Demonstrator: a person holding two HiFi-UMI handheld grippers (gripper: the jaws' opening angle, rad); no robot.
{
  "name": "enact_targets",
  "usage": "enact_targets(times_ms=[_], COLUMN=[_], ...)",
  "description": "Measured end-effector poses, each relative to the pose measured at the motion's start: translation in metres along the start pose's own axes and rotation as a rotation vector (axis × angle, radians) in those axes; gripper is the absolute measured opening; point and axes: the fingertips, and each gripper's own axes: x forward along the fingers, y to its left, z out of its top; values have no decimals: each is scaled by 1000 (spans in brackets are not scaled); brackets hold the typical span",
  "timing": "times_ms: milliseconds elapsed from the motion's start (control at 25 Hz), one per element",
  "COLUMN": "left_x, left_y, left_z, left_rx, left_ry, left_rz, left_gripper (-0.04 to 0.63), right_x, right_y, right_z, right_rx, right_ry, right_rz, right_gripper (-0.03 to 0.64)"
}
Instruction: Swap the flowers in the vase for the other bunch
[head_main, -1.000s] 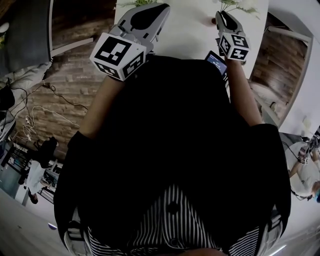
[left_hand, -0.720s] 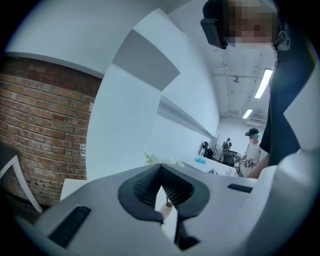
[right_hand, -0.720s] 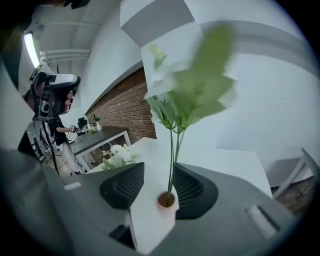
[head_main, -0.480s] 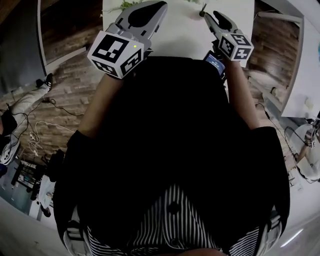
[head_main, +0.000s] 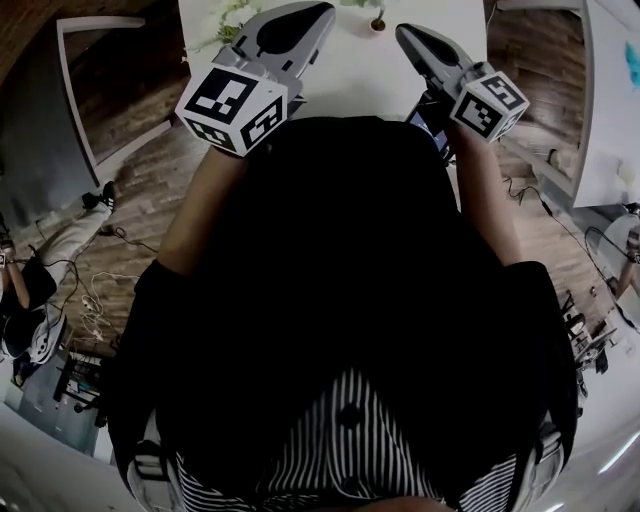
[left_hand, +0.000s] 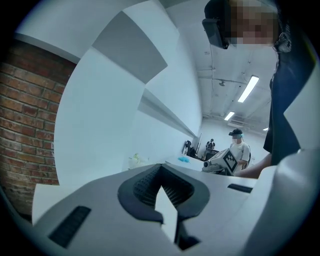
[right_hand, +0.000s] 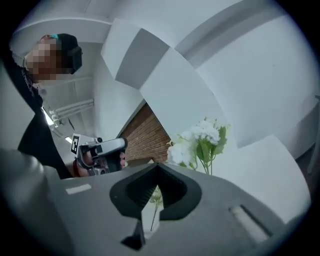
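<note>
Left gripper (left_hand: 161, 180) is clenched on nothing. Right gripper (right_hand: 158, 180) is clamped shut too, with a thin stem (right_hand: 153, 215) showing in its slit (pinched or merely behind, I cannot tell). Just beyond stands the white flower bunch (right_hand: 199, 140), upright. It looks light, floppy and bruisable, so it is probably best gripped low on its green stems.

Setting: a lab or studio-type workroom, not a home. Evidence: bare brick wall (left_hand: 25, 115) beside plain white partitions (left_hand: 100, 125). Strip lights (left_hand: 248, 89) on an open ceiling. Loose cables (head_main: 95, 300) trailing over the wood floor (head_main: 140, 180). White table (head_main: 350, 70). Other people (left_hand: 239, 147) stand in the background.
</note>
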Motion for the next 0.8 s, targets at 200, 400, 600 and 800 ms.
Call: enact_targets(times_ms=[200, 400, 600, 800], left_x=[-1, -7, -14, -14], left_y=[-2, -3, 0, -1], left_z=[1, -3, -5, -5], left_rx=[-1, -4, -12, -13], left_ry=[8, 12, 10, 10], left_rz=[-10, -4, 7, 19], left_gripper=[5, 5, 5, 5], right_x=[0, -2, 7, 8], right_y=[24, 29, 32, 35], right_z=[13, 7, 4, 5], right_rx=[-54, -106, -88, -96], right_ry=[4, 47, 37, 46], right_rz=[58, 60, 78, 105], right_gripper=[0, 0, 0, 0])
